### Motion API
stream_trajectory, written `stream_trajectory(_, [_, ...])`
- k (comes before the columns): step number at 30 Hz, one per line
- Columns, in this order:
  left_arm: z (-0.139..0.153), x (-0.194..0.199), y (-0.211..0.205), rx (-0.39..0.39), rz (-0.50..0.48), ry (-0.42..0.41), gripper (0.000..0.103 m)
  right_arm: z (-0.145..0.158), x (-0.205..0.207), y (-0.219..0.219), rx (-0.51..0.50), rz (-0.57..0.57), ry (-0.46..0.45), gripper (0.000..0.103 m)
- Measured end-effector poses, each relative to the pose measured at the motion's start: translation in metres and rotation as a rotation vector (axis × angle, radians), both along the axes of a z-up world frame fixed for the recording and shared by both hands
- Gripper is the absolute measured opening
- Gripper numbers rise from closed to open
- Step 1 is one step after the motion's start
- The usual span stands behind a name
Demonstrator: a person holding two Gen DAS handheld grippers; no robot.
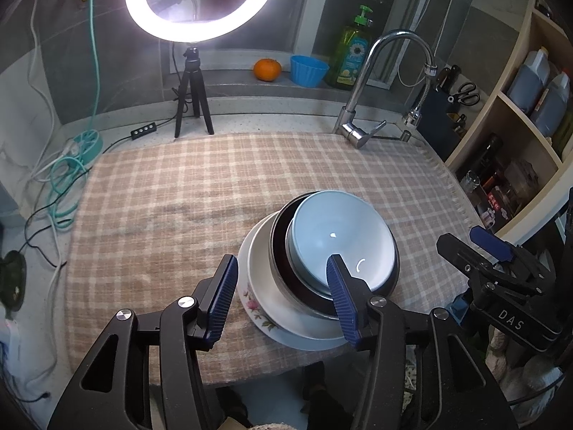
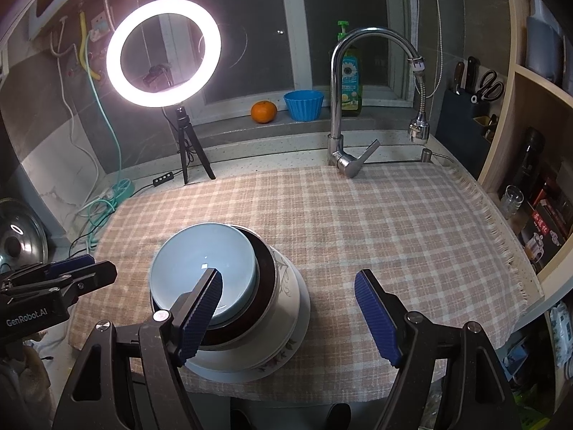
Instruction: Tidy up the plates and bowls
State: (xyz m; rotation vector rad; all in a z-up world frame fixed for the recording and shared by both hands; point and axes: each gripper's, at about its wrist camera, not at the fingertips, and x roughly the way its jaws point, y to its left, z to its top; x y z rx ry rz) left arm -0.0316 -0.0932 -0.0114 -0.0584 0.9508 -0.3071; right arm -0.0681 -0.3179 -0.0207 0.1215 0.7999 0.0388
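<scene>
On the checked cloth (image 1: 179,197) over the counter, your spread, empty left fingers (image 1: 224,297) and right fingers (image 2: 372,315) flank the blue bowl (image 1: 340,236) topping the stack.

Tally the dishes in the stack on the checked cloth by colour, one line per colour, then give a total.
Light blue bowl: 1
Dark brown bowl: 1
White bowl with a leaf pattern: 1
White plate with flowers, at the bottom: 1
Total: 4 dishes that I can tell apart; more plates may be hidden in the stack.
</scene>
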Motion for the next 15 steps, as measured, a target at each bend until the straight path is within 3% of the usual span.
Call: stream_trajectory(15, [-0.0014, 0.0037, 0.0015, 0.001, 0.014, -0.006, 0.050, -0.0044, 0.0035, -0.0018, 0.002, 0.001, 0.014, 0.073])
